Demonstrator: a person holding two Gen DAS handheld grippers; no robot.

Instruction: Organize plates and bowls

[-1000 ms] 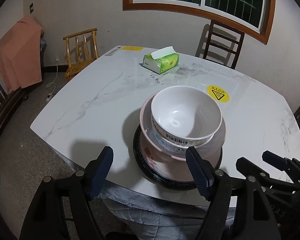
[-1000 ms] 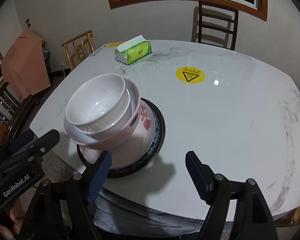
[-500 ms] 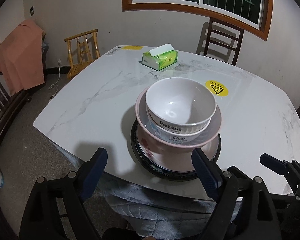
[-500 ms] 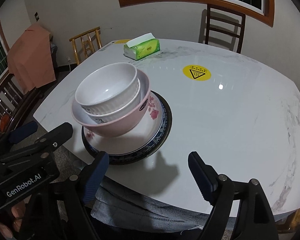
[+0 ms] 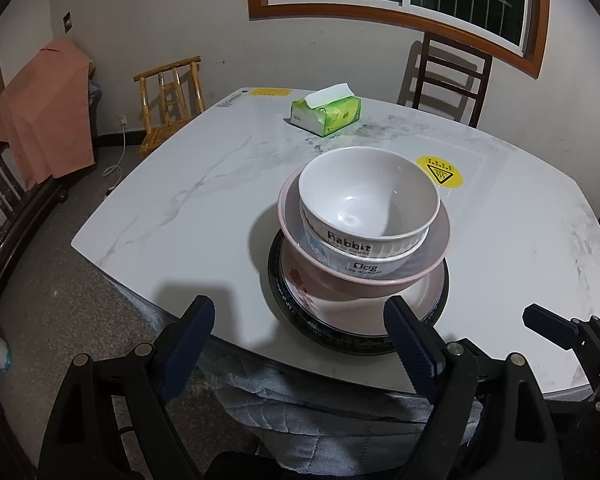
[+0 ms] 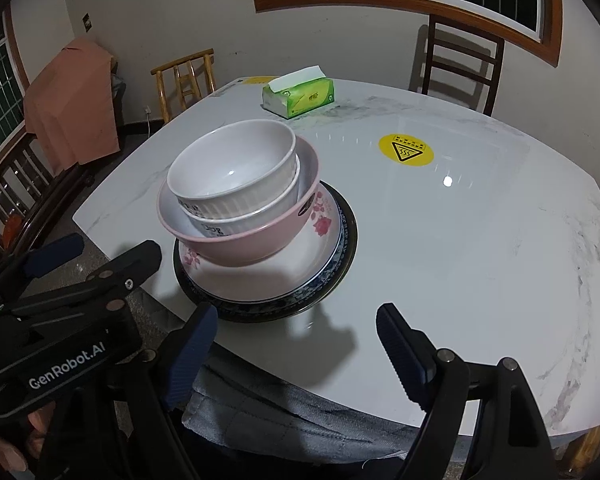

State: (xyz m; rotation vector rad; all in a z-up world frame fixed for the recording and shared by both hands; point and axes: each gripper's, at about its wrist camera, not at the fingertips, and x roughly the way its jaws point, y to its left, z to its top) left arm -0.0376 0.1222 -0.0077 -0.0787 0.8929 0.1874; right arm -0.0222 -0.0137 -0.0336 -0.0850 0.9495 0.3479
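Near the front edge of the white marble table [image 5: 188, 184] stands one stack: a dark-rimmed plate [image 5: 276, 280], a floral plate [image 5: 300, 288], a pink bowl [image 5: 432, 240], a "Dog" bowl [image 5: 364, 266] and a white "Rabbit" bowl [image 5: 368, 196] on top. My left gripper [image 5: 298, 316] hovers open just in front of the stack and touches nothing. In the right wrist view the same stack [image 6: 252, 248] sits left of centre. My right gripper [image 6: 296, 320] is open over bare table to the right of the plates, with its jaws empty.
A green tissue box [image 5: 326, 114] lies at the table's far side, and a yellow warning sticker [image 5: 440, 172] is behind the stack. A bamboo chair [image 5: 168, 100] and a dark chair [image 5: 448, 76] stand beyond the table. A person's grey quilted lap [image 5: 320, 412] is under the near edge.
Both grippers drew back a little from the stack toward the near table edge. The left jaws spread wider. The stack stayed put.
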